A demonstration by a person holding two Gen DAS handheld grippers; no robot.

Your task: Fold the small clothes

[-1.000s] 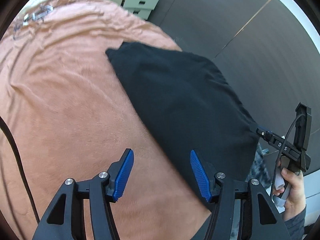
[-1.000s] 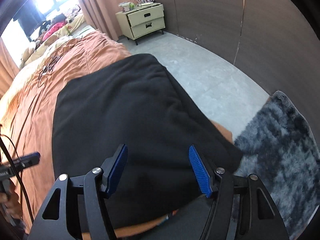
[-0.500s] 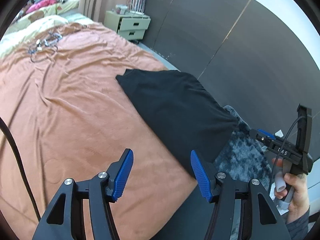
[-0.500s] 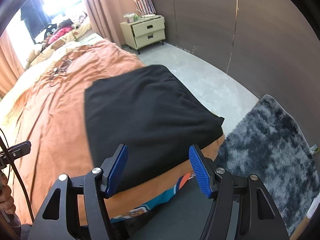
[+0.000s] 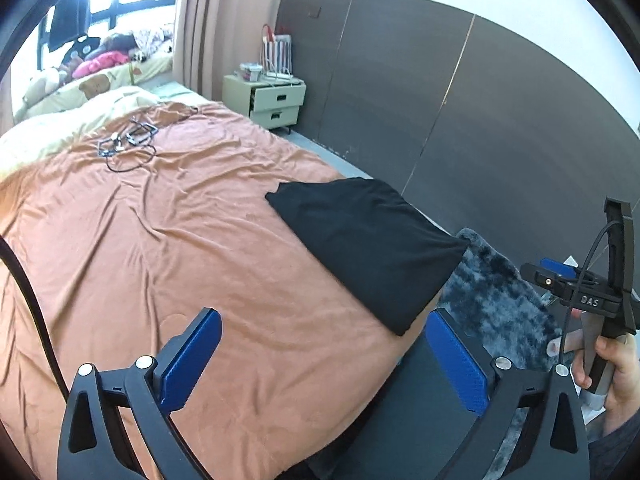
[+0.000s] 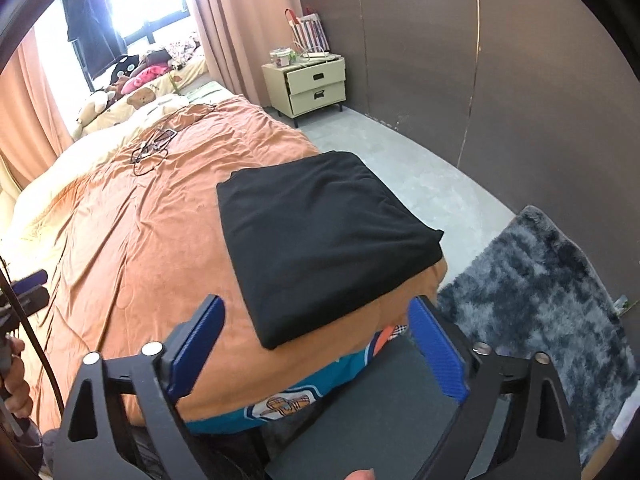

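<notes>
Left gripper (image 5: pixel 326 356) is wide apart, nothing btwn the blue pads (image 5: pixel 192 356), just hanging over the near end of the bed (image 5: pixel 160 240). Its jaws have just been opening, and no cloth sits in the gap. Right gripper (image 6: pixel 318 346) same deal: jaws spread wide, having just opened, empty, held above the bed's near corner. Neither one is touching the cloth.

The cloth (image 6: pixel 320 236) is a black folded garment, flat on the orange bedspread (image 6: pixel 132 240), on the side of the bed closest to the dark wall (image 5: pixel 440 100). Folded into a rough rectangle w/ the long axis running along the bed's length, from the near corner toward the head end. Near short edge sits right at the bed's foot corner, and one long edge runs along the bed's side edge. Looks neat, no loose bits sticking out that I can see.

From the left cam you can also see the right hand (image 5: pixel 612 364) on its handle at the frame's right edge.

Further out: grey shaggy rug (image 6: pixel 540 300) on the floor beside the bed, tangle of cables (image 5: pixel 128 144) up near the pillows, cream nightstand (image 6: pixel 312 86) against the wall, curtains (image 6: pixel 240 28) by the window.
</notes>
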